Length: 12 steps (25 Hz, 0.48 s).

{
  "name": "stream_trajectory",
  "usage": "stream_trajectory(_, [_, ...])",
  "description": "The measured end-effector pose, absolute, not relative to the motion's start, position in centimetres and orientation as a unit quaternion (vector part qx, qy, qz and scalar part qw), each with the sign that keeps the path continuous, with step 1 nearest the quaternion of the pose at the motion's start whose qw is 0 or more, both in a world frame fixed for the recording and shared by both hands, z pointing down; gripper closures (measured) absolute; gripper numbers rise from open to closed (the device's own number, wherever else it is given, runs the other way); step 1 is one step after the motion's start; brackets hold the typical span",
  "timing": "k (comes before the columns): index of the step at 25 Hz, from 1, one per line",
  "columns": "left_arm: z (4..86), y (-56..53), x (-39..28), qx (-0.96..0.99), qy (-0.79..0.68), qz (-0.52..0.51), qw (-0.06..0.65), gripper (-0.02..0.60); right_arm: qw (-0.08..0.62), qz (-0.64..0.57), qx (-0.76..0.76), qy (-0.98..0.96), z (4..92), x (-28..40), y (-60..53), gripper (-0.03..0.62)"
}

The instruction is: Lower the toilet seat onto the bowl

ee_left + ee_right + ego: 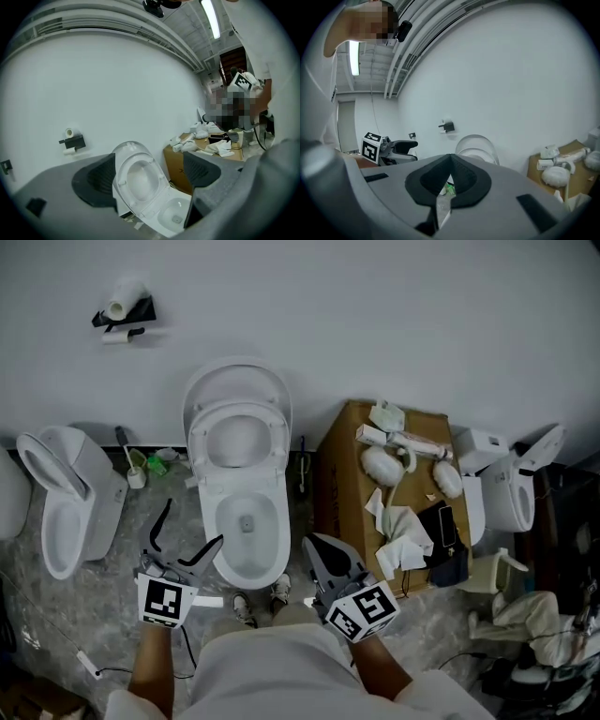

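While the white toilet bowl (246, 526) is standing open, the toilet seat (277, 439) is leaning upright against its lid (both near the wall). The left gripper (194, 521) is hovering beside the bowl's rim with jaws spread and empty, and the right gripper (314, 545) is holding its jaws pressed together on nothing.

No words, brands or numbers legible anywhere; only black-and-white square patterns, on the marker cube (161, 602) of the left gripper (194, 521) at seven o'clock and the cube (364, 610) of the right gripper (314, 545) at five o'clock in the head view; a faint mark on the cardboard box (173, 164) side, too blurred to read.
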<state>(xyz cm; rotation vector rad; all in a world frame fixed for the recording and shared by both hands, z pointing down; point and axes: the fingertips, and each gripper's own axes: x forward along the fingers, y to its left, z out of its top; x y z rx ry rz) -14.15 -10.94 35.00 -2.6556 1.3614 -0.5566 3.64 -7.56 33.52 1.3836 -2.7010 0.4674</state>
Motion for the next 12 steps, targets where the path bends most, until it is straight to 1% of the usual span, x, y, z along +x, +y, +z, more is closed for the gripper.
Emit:
stream_trajectory(7, [33.6,-16.3,-10.3,-0.862,0.460,-0.199,0.078,0.146,0.024,0.159,0.420,-0.893,33.7,6.0,-13.1,0.597])
stream_trajectory(12, [35.4,-20.0,-8.8,-0.862,0.447,-0.220,0.094,0.146,0.029,0.162,0.394,-0.904,34.5,5.9,-15.4,0.597])
